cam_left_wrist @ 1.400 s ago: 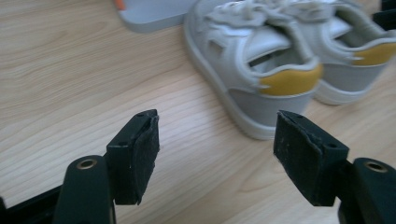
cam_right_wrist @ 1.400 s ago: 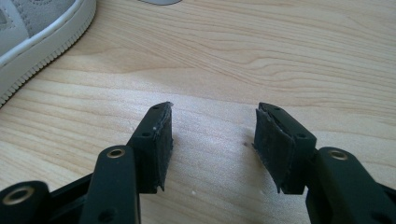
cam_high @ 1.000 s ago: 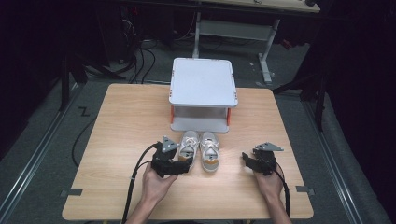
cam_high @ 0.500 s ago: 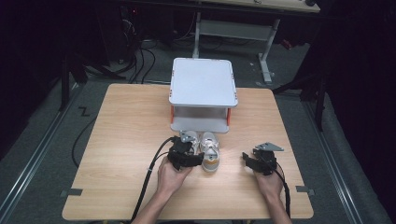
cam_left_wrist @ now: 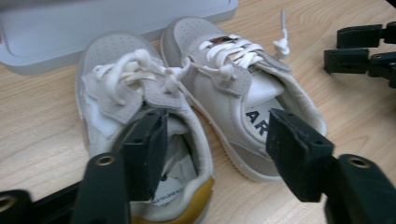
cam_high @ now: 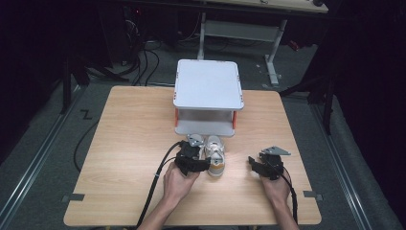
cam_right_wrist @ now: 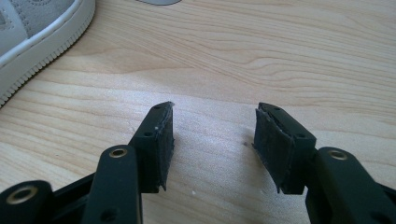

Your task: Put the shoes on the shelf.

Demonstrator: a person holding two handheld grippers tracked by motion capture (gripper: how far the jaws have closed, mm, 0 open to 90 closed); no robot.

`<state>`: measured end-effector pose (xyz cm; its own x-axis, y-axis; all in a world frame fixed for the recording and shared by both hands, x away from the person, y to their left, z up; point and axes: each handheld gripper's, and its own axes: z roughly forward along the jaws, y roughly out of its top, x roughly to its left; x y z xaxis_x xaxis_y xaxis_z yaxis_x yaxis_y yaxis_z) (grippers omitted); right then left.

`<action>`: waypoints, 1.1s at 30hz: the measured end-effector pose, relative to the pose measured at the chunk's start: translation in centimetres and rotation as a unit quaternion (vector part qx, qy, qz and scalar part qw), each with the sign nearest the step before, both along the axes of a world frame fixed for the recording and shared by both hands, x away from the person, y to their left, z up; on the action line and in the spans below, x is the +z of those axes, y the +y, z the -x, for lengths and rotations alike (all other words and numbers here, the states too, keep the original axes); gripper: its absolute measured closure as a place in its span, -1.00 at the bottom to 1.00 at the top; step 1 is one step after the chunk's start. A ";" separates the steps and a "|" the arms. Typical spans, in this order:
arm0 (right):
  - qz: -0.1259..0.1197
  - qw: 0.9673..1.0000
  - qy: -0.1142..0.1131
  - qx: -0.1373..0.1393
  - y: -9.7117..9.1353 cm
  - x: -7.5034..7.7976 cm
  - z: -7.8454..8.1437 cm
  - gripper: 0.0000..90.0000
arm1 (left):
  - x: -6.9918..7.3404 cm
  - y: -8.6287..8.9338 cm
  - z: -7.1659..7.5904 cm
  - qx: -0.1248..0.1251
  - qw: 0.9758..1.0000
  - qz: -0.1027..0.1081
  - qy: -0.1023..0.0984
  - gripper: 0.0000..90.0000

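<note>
From above, your left gripper [cam_high: 201, 160] sits on the shoes [cam_high: 214, 160], six o'clock of the shelf [cam_high: 207, 86]. Left gripper view: jaws have just been closing, straddling both inner walls, not yet pinching; finish closing, then lift. Right gripper [cam_right_wrist: 212, 142] idles wide, empty.

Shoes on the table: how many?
2. Left shoe and right shoe sit side by side in front of the grey shelf; the left hand-held gripper straddles their inner sides. None seem hidden.

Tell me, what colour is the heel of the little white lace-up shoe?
Mustard yellow heel, clearest in the left gripper view.
</note>
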<state>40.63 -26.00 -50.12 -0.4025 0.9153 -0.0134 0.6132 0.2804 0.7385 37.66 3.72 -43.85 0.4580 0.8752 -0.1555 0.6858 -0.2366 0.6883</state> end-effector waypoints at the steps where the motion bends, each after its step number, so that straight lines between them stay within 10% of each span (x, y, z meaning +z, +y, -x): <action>1: 0.002 1.000 -0.001 0.000 0.0 0.0 0.0 0.06 | 0.0 -0.1 0.0 0.002 1.000 -0.002 -0.001 -0.08; 33: 0.003 1.000 -0.001 -0.001 0.0 0.0 0.0 0.06 | -1.3 -1.6 -1.2 0.035 0.999 0.003 0.026 0.08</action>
<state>40.62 -25.98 -50.12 -0.3998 0.9164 -0.0195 0.6121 0.2827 0.7385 38.88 2.08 -45.14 0.3862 0.9039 -0.1836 0.7356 -0.1818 0.6526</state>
